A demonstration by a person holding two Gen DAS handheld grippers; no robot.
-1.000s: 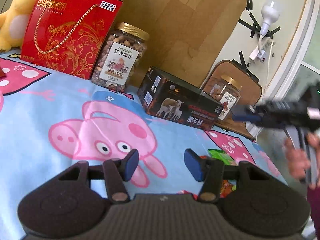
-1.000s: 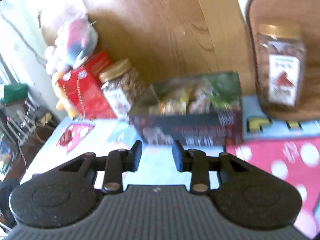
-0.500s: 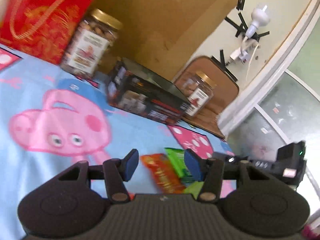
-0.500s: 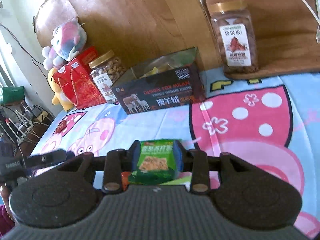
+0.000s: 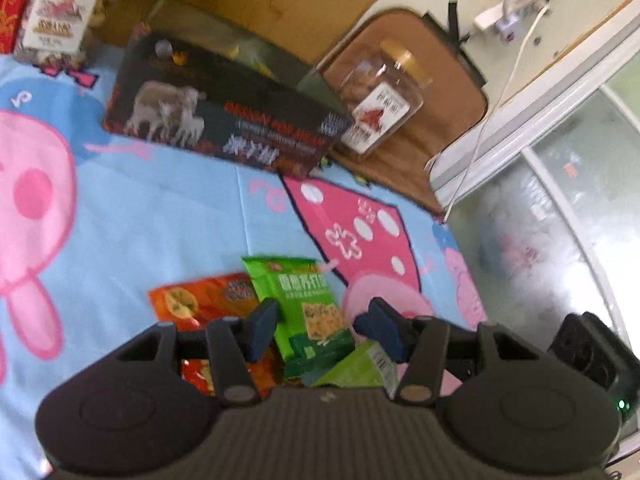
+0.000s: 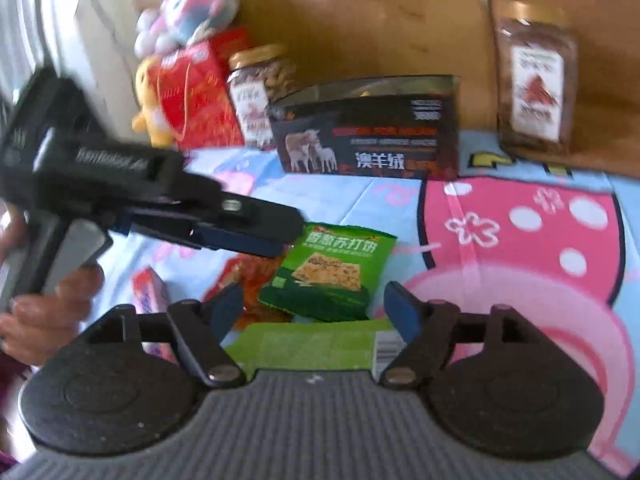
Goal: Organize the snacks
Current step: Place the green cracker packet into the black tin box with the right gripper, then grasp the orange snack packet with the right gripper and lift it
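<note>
The green packet point(image 6: 330, 270) and orange packet point(image 5: 208, 300) look like glossy plastic film. The cloth point(image 5: 160, 216) is matt printed fabric. The dark box point(image 6: 368, 136) is printed cardboard, the jar point(image 6: 536, 80) clear plastic, the back panel point(image 6: 360, 12) smooth wood. Gripper bodies look matt black plastic.

The cloth point(image 5: 168, 208) is light blue, printed with pink cartoon pigs and a bright pink patch dotted white. One snack packet point(image 6: 330, 270) is green with a cracker picture, another point(image 5: 200, 300) orange-red. The box point(image 6: 368, 136) is black with pale sheep and white lettering. The carton point(image 6: 196, 92) is red, and the jar lids point(image 6: 260, 54) are gold.
</note>
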